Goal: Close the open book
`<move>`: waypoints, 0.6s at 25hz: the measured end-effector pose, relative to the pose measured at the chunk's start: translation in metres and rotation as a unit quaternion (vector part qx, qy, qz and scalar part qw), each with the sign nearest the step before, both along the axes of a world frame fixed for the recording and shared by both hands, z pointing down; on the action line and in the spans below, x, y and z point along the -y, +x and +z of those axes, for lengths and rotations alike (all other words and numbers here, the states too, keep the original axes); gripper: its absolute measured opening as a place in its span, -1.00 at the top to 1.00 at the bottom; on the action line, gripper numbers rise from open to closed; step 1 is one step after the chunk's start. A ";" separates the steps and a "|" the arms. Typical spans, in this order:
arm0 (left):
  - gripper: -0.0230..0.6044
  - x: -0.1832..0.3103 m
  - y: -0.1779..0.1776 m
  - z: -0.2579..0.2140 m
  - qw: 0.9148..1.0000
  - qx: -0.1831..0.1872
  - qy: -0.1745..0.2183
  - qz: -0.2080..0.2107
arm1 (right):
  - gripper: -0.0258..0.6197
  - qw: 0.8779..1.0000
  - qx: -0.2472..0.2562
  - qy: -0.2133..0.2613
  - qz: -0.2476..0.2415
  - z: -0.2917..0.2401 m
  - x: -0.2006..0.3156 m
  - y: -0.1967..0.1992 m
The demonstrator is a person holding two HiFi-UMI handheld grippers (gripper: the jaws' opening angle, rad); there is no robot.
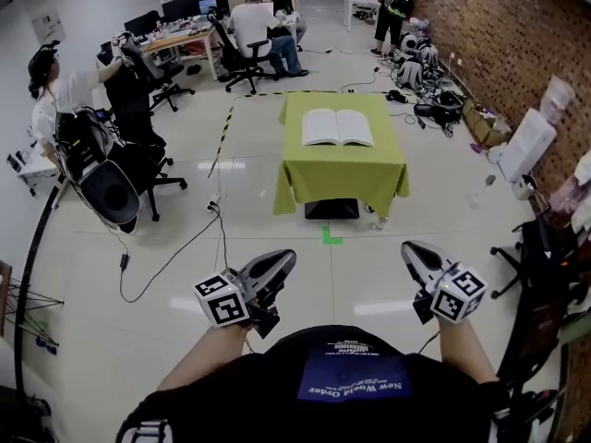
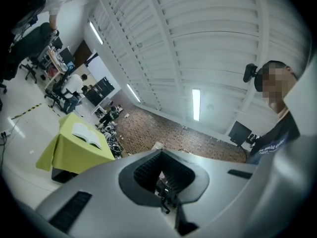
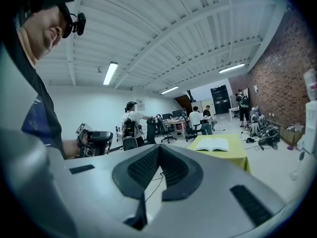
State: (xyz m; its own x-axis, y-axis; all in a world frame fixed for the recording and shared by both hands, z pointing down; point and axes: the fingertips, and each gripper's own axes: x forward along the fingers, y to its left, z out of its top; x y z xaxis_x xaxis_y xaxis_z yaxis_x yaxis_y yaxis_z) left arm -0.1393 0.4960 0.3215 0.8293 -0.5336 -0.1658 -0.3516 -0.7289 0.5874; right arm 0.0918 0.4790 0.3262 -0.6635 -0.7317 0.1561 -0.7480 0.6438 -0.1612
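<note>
The book (image 1: 338, 127) lies open and flat on the far half of the green-clothed table (image 1: 342, 178), well ahead of the person, probably set there so either cover can be reached. Its spine runs away from the person, and its 2 page halves spread left and right, so the long axis lies across the table. The left gripper (image 1: 284, 260) and right gripper (image 1: 412, 251) hang at waist height, both clenched on nothing, since the book is out of reach.

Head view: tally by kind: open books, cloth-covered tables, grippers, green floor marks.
Open book: 1
Table with green cloth: 1
Grippers: 2 (left gripper, right gripper)
Green floor mark: 1
Total: 5
</note>
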 end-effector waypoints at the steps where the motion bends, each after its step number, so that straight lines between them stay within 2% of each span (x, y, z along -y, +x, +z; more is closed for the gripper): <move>1: 0.91 0.010 0.002 0.000 1.000 0.002 0.002 -0.007 | 0.97 1.000 0.003 0.002 -0.007 0.000 0.013 0.001; 7: 0.91 0.062 0.023 -0.028 0.998 -0.001 0.013 -0.064 | 0.97 0.998 0.006 0.012 -0.067 -0.023 0.093 0.017; 12: 0.91 0.098 0.048 -0.032 0.992 -0.004 0.014 -0.122 | 0.97 0.992 0.010 0.022 -0.121 -0.024 0.140 0.041; 15: 0.91 0.112 0.070 -0.025 0.992 -0.011 0.007 -0.129 | 0.97 0.991 0.012 0.018 -0.131 -0.013 0.159 0.061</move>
